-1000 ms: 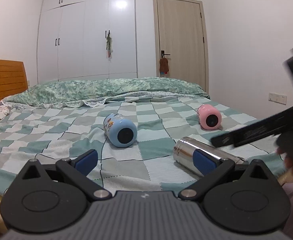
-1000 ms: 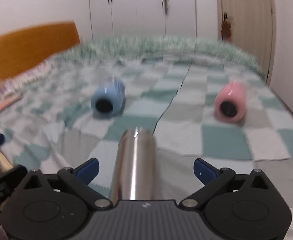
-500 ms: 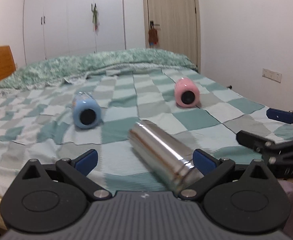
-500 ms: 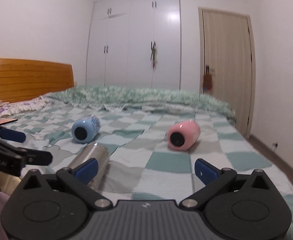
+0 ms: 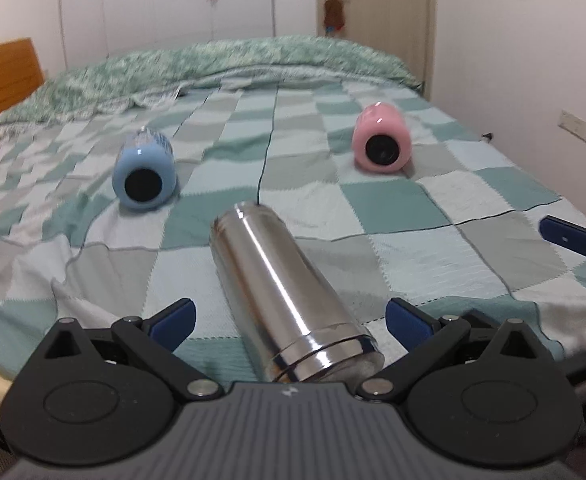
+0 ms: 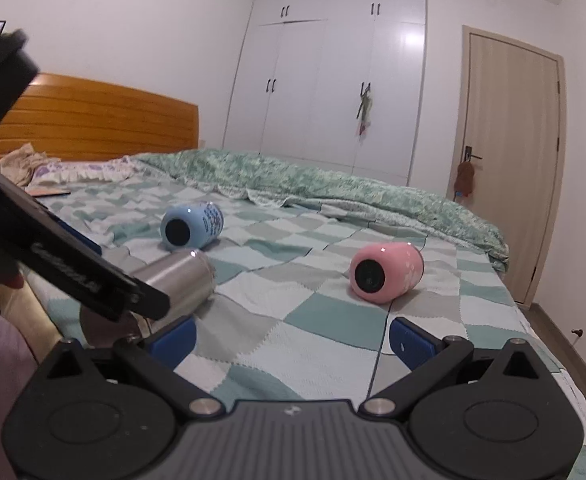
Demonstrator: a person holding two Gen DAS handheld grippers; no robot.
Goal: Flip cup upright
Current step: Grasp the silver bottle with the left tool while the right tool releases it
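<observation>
While the left claw [image 5: 289, 316] gapes wide around the steel cup [image 5: 285, 296] lying sideways on the bed [image 5: 413, 208], the right-wrist view shows the right claw [image 6: 293, 340] spread wide, empty, beside that cup [image 6: 181, 280].

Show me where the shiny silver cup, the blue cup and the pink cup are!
silver cup [image 5: 281, 292], left wrist view, on the middle of its shiny side.
blue cup [image 5: 144, 184], left wrist view, on its dark round end.
pink cup [image 5: 381, 149], left wrist view, on its dark round end.
</observation>
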